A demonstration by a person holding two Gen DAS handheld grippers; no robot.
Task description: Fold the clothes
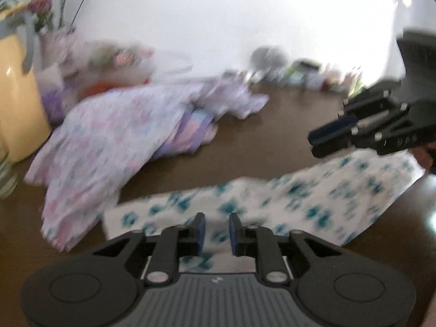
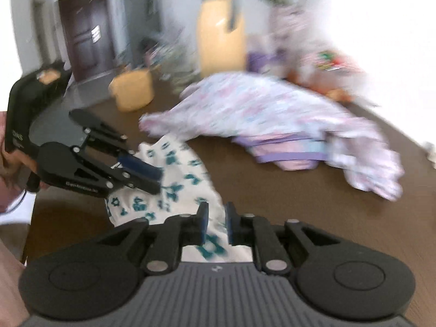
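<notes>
A white cloth with a teal print (image 1: 272, 199) lies spread on the brown table (image 1: 272, 125). In the left wrist view my left gripper (image 1: 216, 218) hangs over its near edge, jaws a narrow gap apart, with the cloth seen through the gap and nothing pinched. The right wrist view shows the left gripper (image 2: 159, 181) low over the cloth's (image 2: 188, 169) left part. My right gripper (image 2: 216, 207) stands slightly open above the cloth's near end. From the left wrist view the right gripper (image 1: 312, 140) is raised off the cloth, holding nothing.
A heap of pastel pink and lilac clothes (image 1: 114, 136) lies behind the cloth. A yellow jug (image 1: 16, 95) and a vase of flowers (image 1: 54, 35) stand at the left. Small clutter (image 1: 299, 73) lines the wall. A yellow tub (image 2: 133, 90) sits near the table's far end.
</notes>
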